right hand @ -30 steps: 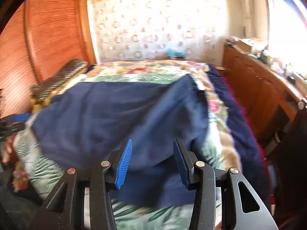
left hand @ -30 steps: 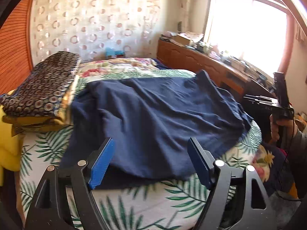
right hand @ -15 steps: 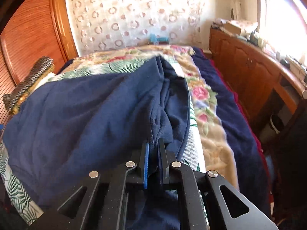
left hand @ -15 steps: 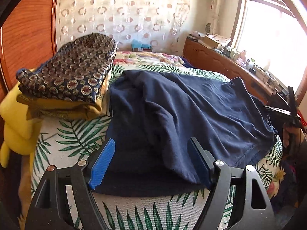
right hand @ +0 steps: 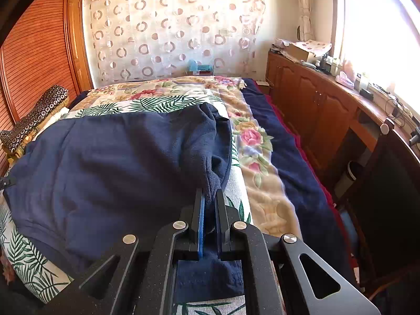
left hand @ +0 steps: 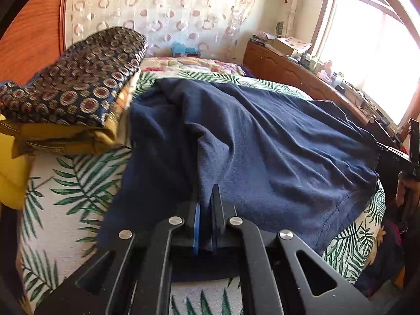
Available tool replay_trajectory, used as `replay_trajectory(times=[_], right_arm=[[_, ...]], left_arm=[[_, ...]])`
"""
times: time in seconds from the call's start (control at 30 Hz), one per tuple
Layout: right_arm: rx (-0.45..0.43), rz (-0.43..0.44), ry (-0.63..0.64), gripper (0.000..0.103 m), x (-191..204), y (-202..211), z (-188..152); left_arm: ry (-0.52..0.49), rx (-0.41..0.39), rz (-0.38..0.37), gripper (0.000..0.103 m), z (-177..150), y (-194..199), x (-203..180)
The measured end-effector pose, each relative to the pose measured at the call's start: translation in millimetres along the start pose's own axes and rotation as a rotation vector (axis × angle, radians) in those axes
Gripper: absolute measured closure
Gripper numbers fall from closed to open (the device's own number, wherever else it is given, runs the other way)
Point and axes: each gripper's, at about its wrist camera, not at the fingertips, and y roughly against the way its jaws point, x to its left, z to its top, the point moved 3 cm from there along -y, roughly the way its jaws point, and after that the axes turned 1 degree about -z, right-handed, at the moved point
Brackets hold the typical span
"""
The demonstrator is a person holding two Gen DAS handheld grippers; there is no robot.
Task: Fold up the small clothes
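Left wrist view looks across a bed [left hand: 78, 183] under a white cover printed with green palm fronds, a floral quilt [right hand: 252, 136] farther back and a dark blue blanket [right hand: 288, 157] along its window side. Behind the bed hangs a sheer curtain [left hand: 162, 10] with ring patterns, a slatted wooden door [right hand: 36, 60] stands at the left, and a low wooden cabinet [right hand: 315, 99] cluttered with small items runs under the bright window. A folded stack [left hand: 76, 84], patterned cloth over yellow fabric, lies just beside the navy garment [left hand: 262, 144], which is spread over the near part of the bed.

The left gripper [left hand: 206, 204] is clamped on a fold at the garment's near left edge; the right gripper [right hand: 210, 199] pinches a bunched ridge of the same cloth at its right edge. A hand [left hand: 404, 189] shows at the far right of the left view.

A second ago both sets of jaws stood wide over the garment with no cloth pinched; the left closed last, and the left camera now sits lower and nearer the folded stack
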Motion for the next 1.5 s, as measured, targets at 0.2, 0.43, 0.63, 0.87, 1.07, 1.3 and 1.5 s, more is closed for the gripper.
replay_trajectory(times=[0.2, 0.43, 0.63, 0.87, 1.07, 1.3, 1.5], right_arm=[[0.000, 0.012, 0.008, 0.097, 1.0, 0.4, 7.1], [0.009, 0.014, 0.023, 0.097, 0.9, -2.1, 2.7], [0.003, 0.020, 0.024, 0.097, -0.4, -2.8, 3.4], [-0.017, 0.034, 0.033, 0.097, 3.9, 2.3, 2.3], [-0.037, 0.055, 0.049, 0.094, 7.8, 7.1, 0.5], [-0.053, 0.073, 0.049, 0.064, 11.1, 10.3, -2.5], [-0.057, 0.083, 0.050, 0.051, 18.1, 8.8, -7.2]], left_arm=[[0.008, -0.010, 0.043, 0.096, -4.3, 10.5, 8.9], [-0.025, -0.006, 0.079, 0.092, -3.6, 10.5, 5.4], [-0.026, -0.009, 0.090, 0.085, -1.4, 11.4, 6.7], [-0.025, -0.006, 0.123, 0.051, -0.3, 8.3, 12.8], [0.038, 0.042, 0.141, 0.027, -5.4, -4.0, 32.8], [0.056, 0.052, 0.129, 0.024, -8.9, -7.3, 37.4], [0.016, 0.059, 0.091, 0.064, -9.7, -7.3, 29.0]])
